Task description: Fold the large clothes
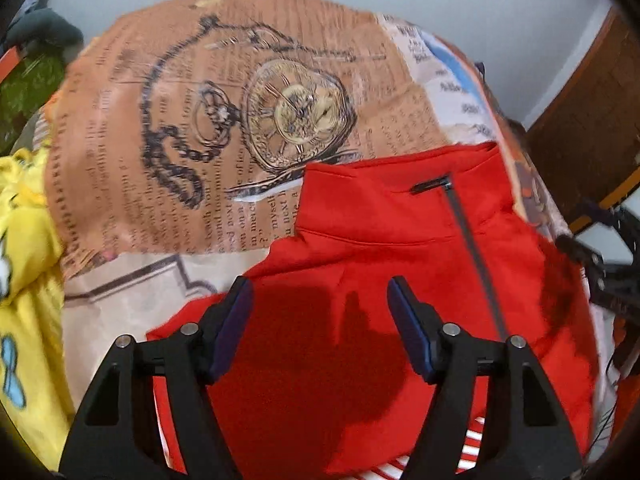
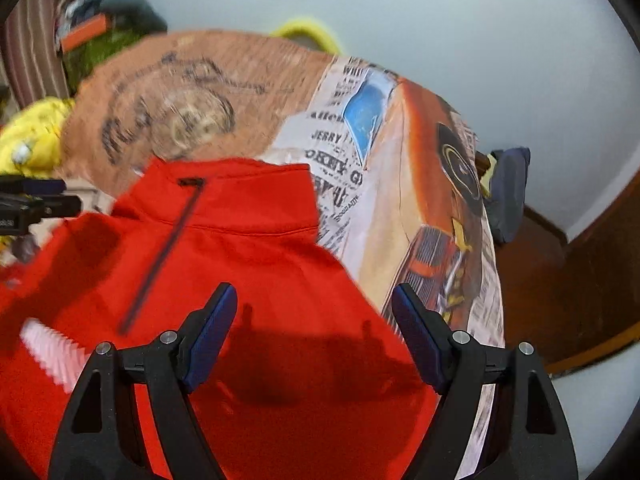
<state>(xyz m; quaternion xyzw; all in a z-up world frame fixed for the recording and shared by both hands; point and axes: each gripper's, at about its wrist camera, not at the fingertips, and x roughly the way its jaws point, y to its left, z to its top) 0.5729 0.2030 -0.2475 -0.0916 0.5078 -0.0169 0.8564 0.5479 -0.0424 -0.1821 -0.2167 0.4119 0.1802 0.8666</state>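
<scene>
A red zip-neck garment (image 1: 380, 264) (image 2: 248, 264) lies flat on a printed cloth, collar at the far end, with a grey zipper (image 1: 472, 248) running down from it. A red-and-white striped part (image 1: 472, 444) shows at its near edge. My left gripper (image 1: 319, 284) is open just above the garment's left chest, with nothing between its blue pads (image 1: 236, 320). My right gripper (image 2: 315, 288) is open over the garment's right shoulder, also with nothing between its pads. Each gripper shows at the edge of the other's view.
The cloth (image 1: 192, 128) (image 2: 400, 208) bears newspaper print, a pocket watch and an orange car. A yellow garment (image 1: 28, 248) lies at its left. A dark blue cloth (image 2: 508, 192) hangs past the right edge, above a brown wooden surface (image 2: 580, 280). Clutter sits at the back left (image 2: 100, 20).
</scene>
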